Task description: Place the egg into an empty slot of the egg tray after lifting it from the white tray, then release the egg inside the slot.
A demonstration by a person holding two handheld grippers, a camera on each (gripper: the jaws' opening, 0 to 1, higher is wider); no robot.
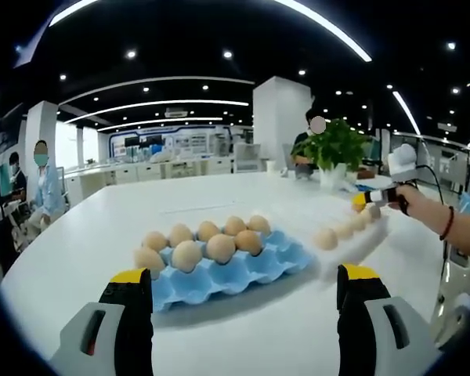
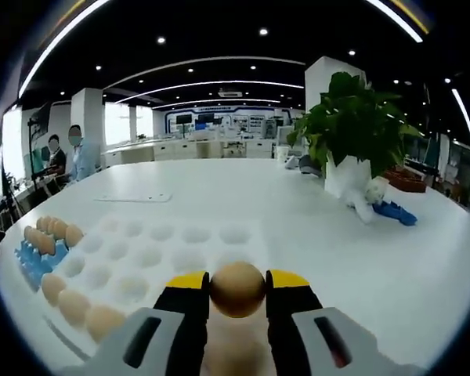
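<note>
Left tongs [image 1: 244, 286] stand wide apart and empty in the left gripper view, low over the tabletop [image 1: 219, 345] just before the blue egg tray [image 1: 286, 258], whose far rows carry eggs while its near slots sit vacant; right tongs [image 1: 368, 199] show beyond that tray, over the white tray [image 1: 352, 243]. Right gripper view: right tongs [image 2: 237, 288] pinch one egg [image 2: 237, 289] above the white tray [image 2: 172, 243], blue egg tray [image 2: 31, 262] off past that tray's left edge — pickup looks done; carry, placing and letting go remain.

Brown egg [image 2: 236, 288] between tool tips
</note>
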